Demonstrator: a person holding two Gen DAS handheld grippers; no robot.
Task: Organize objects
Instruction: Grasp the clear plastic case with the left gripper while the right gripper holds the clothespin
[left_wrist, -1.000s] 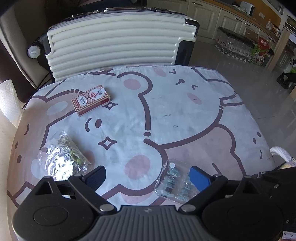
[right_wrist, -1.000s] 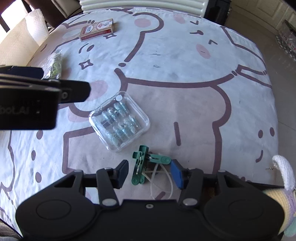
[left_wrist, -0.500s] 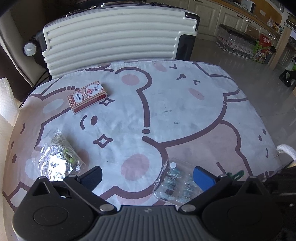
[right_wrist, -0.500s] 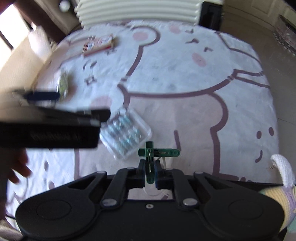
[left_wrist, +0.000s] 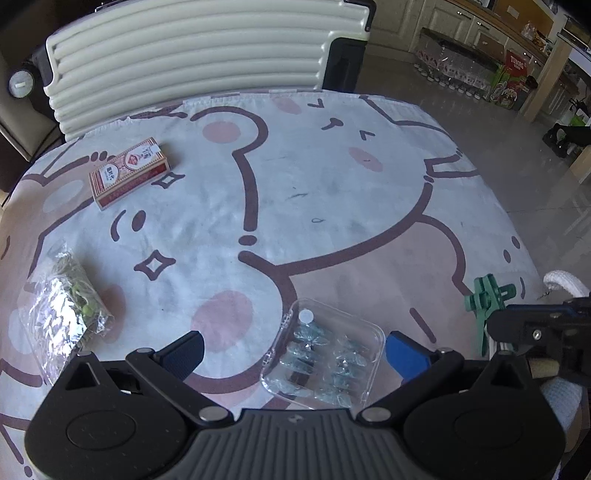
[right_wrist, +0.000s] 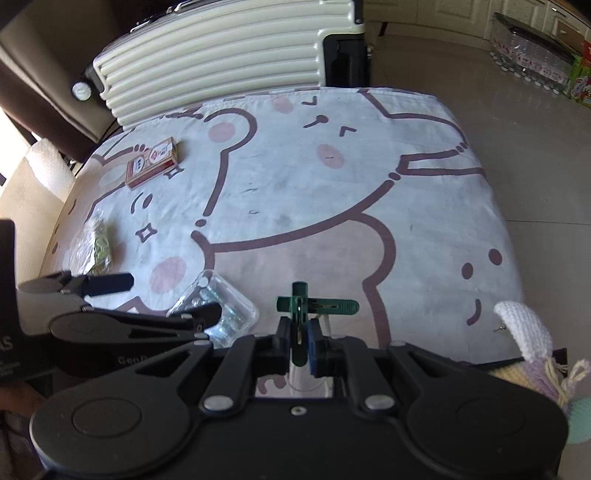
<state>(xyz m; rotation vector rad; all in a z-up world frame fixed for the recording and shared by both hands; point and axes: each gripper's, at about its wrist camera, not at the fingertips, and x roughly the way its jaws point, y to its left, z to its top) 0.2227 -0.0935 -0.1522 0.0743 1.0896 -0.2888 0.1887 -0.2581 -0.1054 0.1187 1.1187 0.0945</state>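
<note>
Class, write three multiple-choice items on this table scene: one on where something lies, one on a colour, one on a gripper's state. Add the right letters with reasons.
1. Where does the red card box lie on the cloth?
A. far left, near the suitcase
B. inside the clear case
C. in a gripper

2. What colour is the clip in the right gripper?
A. yellow
B. green
C. white

3. How is the left gripper?
A. shut on the foil bag
B. shut on the clip
C. open over the clear case

Key: 1 A, the box lies flat by the ribbed suitcase. 2 B, the clamped clip is green. 3 C, its pads stand wide apart, either side of the case.
</note>
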